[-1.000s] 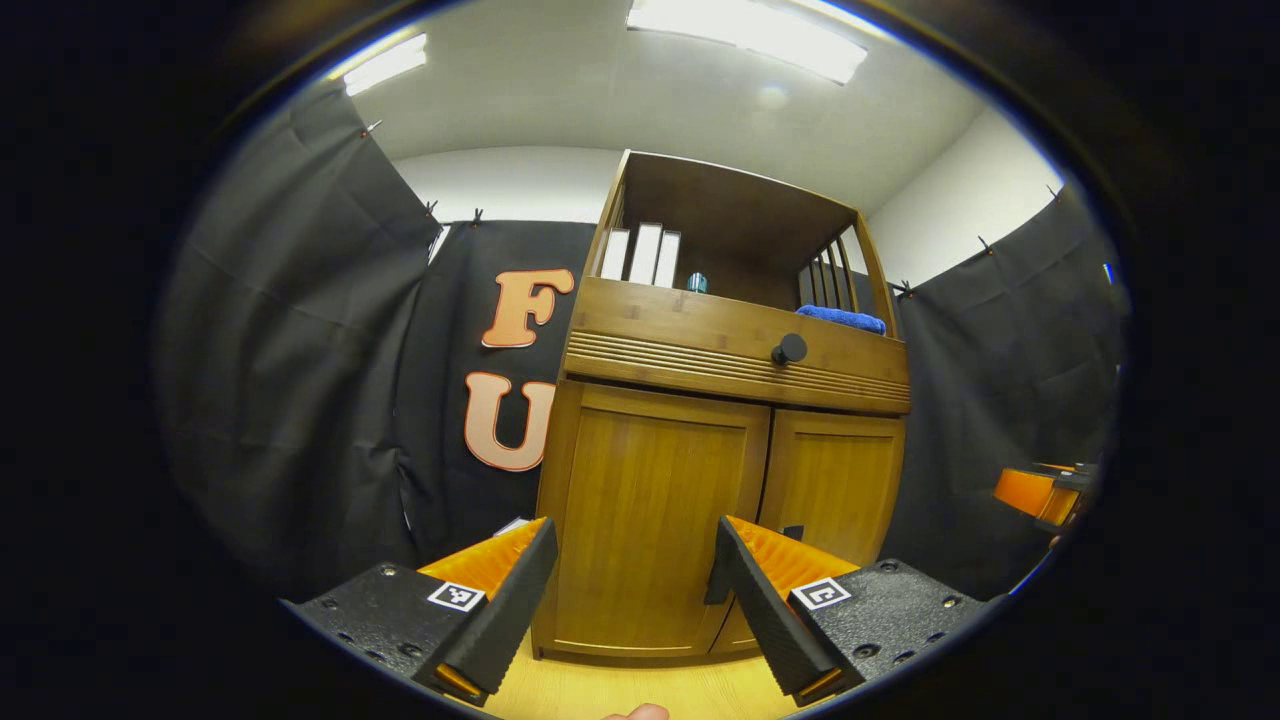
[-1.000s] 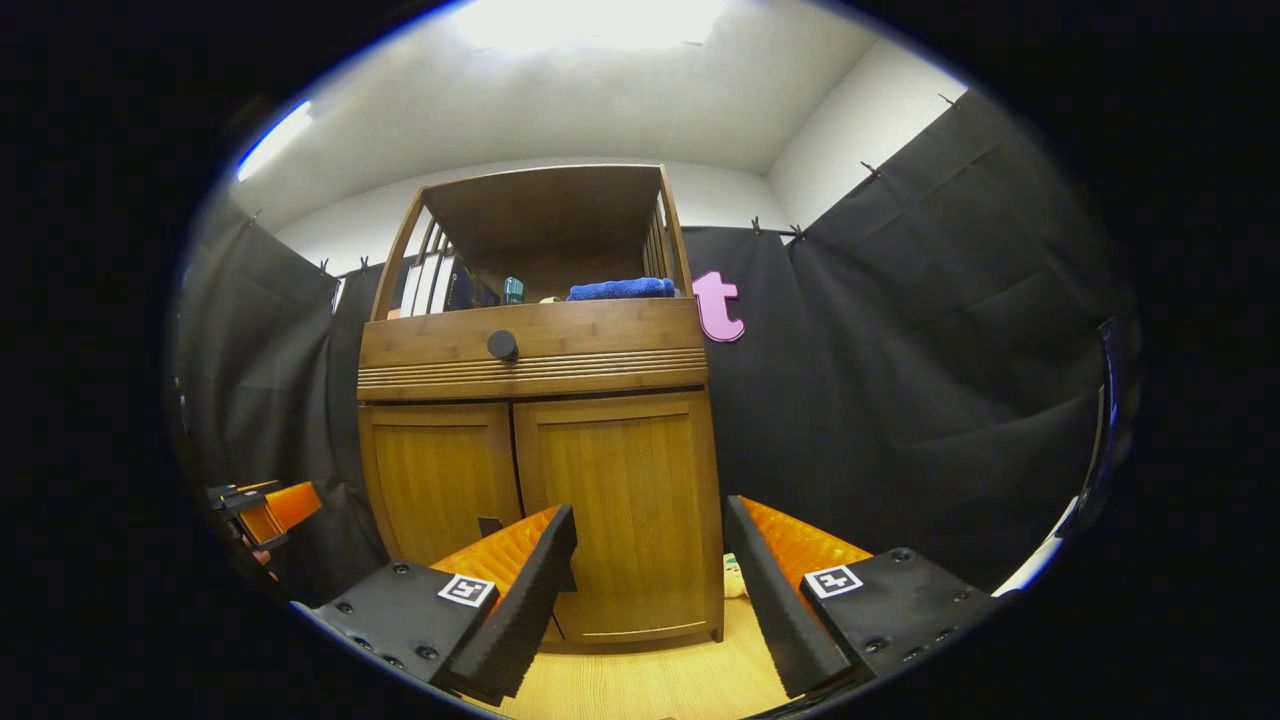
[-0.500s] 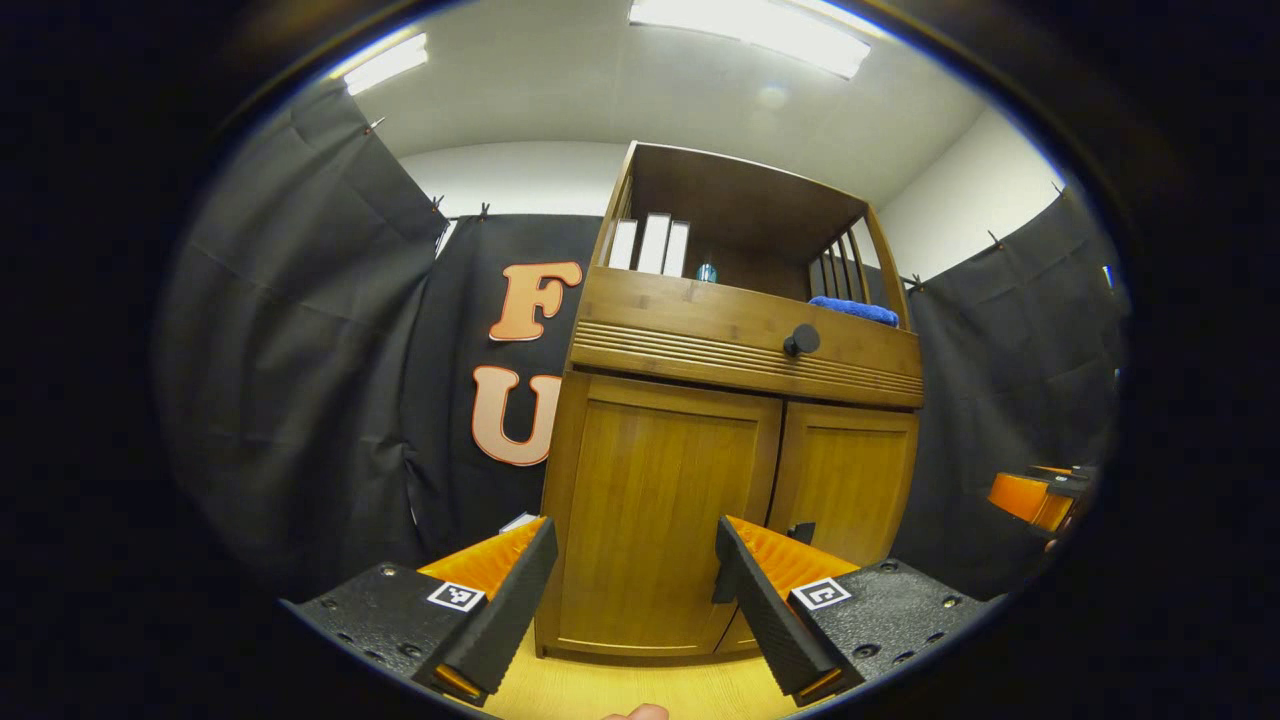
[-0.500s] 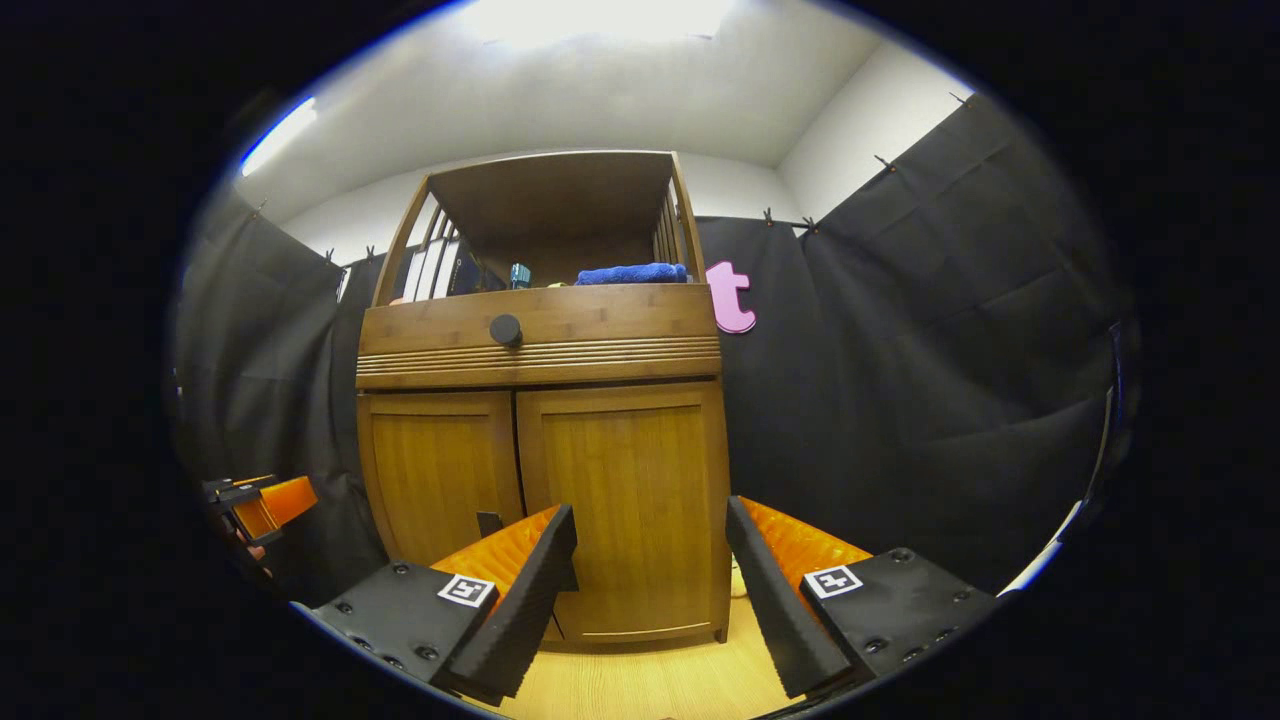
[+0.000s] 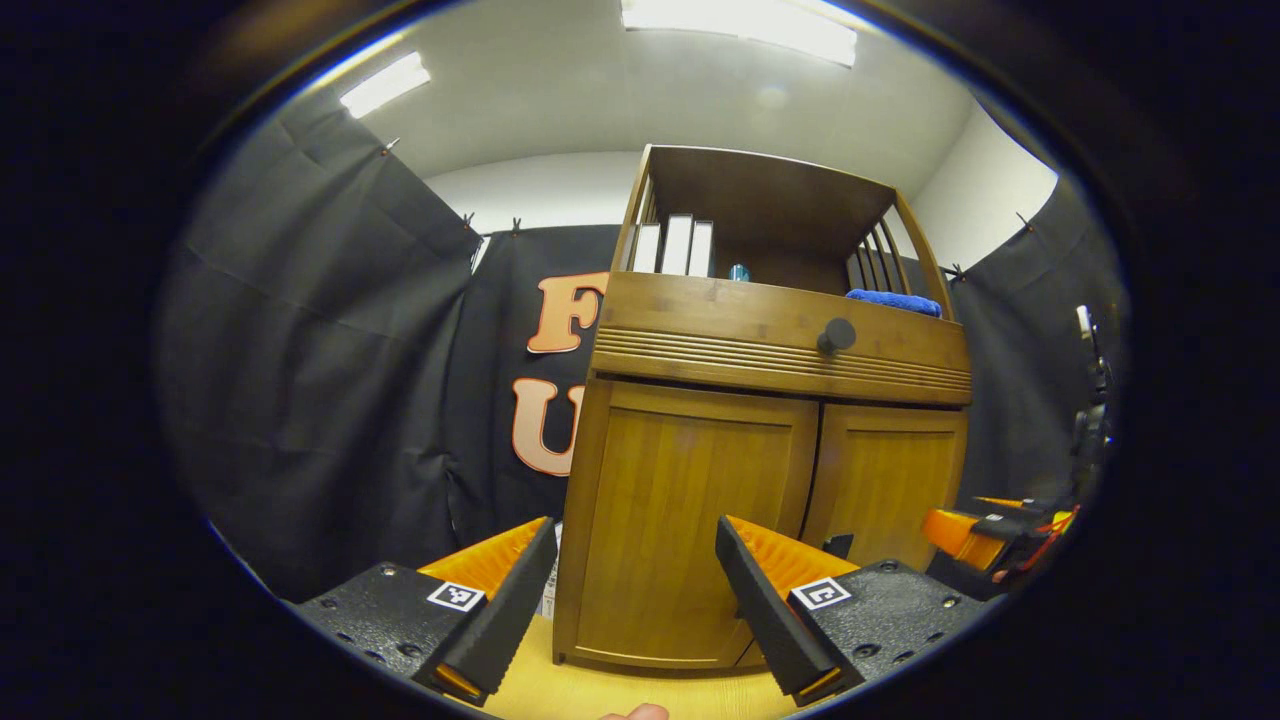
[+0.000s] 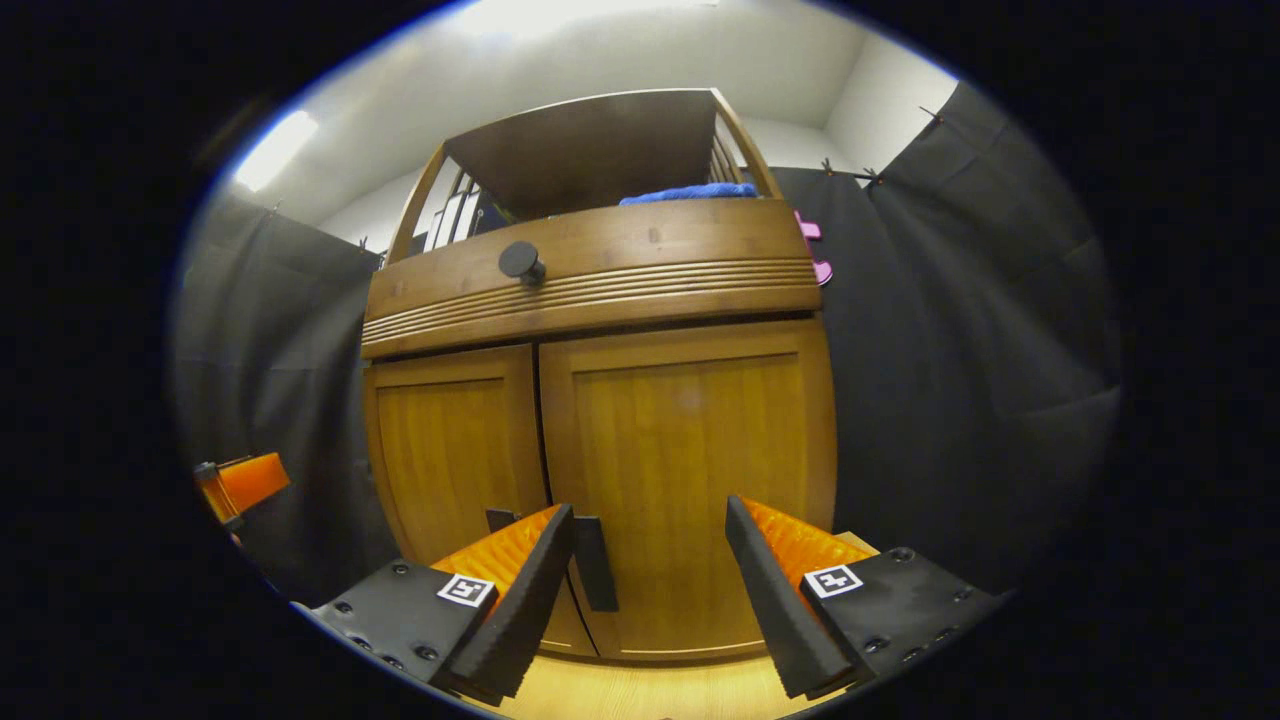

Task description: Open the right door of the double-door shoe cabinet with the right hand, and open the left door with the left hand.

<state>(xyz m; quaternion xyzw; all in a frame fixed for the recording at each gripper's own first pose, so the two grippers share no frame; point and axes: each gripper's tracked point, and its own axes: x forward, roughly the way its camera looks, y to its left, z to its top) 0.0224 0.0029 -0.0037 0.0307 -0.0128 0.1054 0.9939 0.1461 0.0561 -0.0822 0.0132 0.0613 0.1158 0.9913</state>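
i am holding the left claw with its fingers spread apart and gripping nothing, low in front of the shoe cabinet. between its fingers i am looking at the left door, which is sitting flush and closed. the right door beside it is closed too, and a small dark handle is showing by the seam, just above my right-hand finger.

i am keeping the right claw parted as well, empty, close to the cabinet's lower front. the right door is filling the gap between its fingers, and a dark handle at that door's seam edge is sitting just beside the left-hand finger; i cannot tell if they are touching. the left door is lying on the far side of the seam.

above the doors, a drawer front with a round black knob is running across the cabinet. on the shelf above it, a blue cloth is lying at the right end and pale books are standing at the left end.

the other claw is showing orange, low beside the cabinet's right edge in the left gripper view.
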